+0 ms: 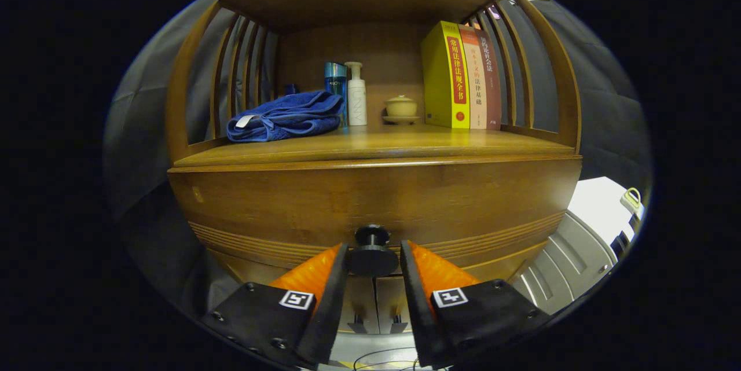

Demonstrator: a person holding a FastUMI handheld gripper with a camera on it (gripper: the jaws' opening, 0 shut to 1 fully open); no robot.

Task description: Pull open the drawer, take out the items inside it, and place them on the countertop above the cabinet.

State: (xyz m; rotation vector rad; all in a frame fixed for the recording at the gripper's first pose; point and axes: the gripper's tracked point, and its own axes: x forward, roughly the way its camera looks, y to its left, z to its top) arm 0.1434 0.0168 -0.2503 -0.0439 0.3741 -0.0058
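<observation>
White pump bottle (356,96) vertically reads "UNNY".

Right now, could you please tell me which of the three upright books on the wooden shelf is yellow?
The thick yellow book nearest the lidded cup; its two neighbours are cream and brown.

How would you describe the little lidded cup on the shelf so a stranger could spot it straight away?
Start at the wooden cabinet's countertop, above the drawer knob that sits between the gripper jaws. Between the white pump bottle and the yellow book sits the lidded cup. It is the only squat, tan piece, resting on its own saucer.
</observation>
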